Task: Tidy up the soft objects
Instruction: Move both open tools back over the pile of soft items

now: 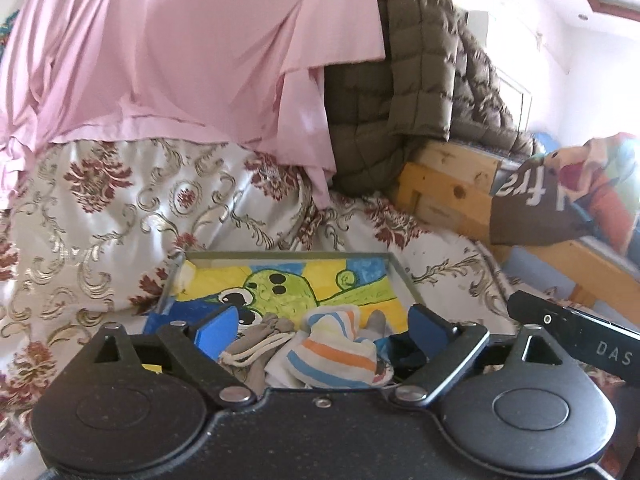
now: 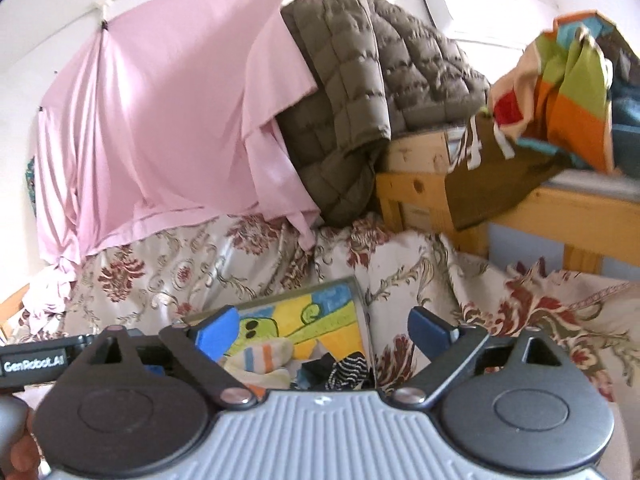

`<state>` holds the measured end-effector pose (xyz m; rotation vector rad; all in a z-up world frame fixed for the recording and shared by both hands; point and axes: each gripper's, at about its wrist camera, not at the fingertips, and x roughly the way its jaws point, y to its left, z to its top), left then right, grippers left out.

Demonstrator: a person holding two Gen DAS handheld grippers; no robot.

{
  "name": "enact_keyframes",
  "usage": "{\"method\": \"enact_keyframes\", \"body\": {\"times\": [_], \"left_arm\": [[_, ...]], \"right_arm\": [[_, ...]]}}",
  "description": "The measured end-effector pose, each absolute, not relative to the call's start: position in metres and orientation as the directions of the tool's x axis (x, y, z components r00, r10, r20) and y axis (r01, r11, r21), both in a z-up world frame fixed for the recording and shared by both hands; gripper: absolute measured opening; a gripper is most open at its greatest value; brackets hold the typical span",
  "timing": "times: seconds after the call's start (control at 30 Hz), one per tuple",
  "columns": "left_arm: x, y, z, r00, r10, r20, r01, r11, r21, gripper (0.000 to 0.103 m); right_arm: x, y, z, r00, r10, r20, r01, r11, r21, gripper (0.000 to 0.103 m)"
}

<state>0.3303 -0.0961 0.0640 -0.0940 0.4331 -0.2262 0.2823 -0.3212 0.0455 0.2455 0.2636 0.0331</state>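
A shallow box (image 1: 400, 276) with a yellow, green and blue cartoon picture on its bottom lies on the flowered bedspread. In it lie a white sock with blue and orange stripes (image 1: 336, 354), a grey drawstring pouch (image 1: 260, 334) and, in the right wrist view, a black-and-white striped sock (image 2: 350, 368) beside the striped white sock (image 2: 262, 356). My left gripper (image 1: 322, 324) hovers above the box with its blue pads wide apart and nothing between them. My right gripper (image 2: 324, 330) is also open and empty, above the box's right rim (image 2: 362, 304).
A pink sheet (image 1: 168, 52) hangs over the flowered bedspread (image 1: 100, 220). A brown quilted jacket (image 1: 416, 80) drapes over a wooden bed frame (image 1: 444, 196) at right, with colourful cloth (image 2: 560, 92) on it. The other gripper's black body (image 1: 576, 332) shows at the right.
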Motion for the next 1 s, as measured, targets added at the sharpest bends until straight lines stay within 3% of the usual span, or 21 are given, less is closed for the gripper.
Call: {"method": "enact_keyframes", "body": {"times": [0.13,0.5,1.0], "left_arm": [[0.297,-0.09,0.074,0.896,-0.233,-0.378,0.187,0.97,-0.154,0.097],[0.202,-0.066,0.088,0.933,-0.208,-0.293,0.165,0.972,-0.164,0.102],[0.108,-0.016,0.07,0.922,-0.213,-0.322,0.18,0.975,-0.132,0.102]], "right_arm": [[0.249,-0.314,0.06,0.979,0.064,-0.196,-0.017,0.972,0.233,0.103],[0.166,-0.291,0.068,0.987,0.109,-0.12,-0.082,0.974,0.212,0.103],[0.098,-0.257,0.048,0.98,0.149,-0.128,-0.13,0.98,0.152,0.103]]}}
